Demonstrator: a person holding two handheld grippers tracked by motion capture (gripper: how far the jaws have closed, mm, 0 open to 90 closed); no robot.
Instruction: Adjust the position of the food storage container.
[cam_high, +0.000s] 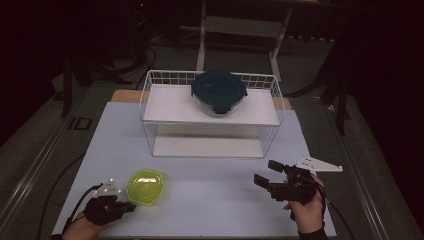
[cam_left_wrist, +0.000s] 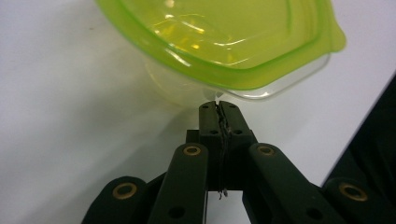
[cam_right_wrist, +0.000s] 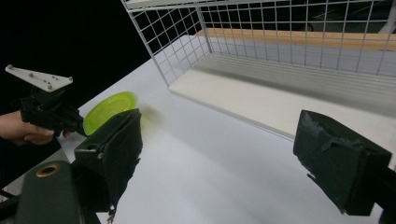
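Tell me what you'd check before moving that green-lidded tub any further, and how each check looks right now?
1. Left gripper shut at the rim of the green-lidded tub: ok.
2. Grip firm enough to lift: cannot tell.
3. Green lid seated all round: cannot tell.
4. Right gripper open and apart from the tub: ok.
5. Free room on the wire rack top shelf beside the dark-lidded container: ok.
6. Lower shelf free: ok.
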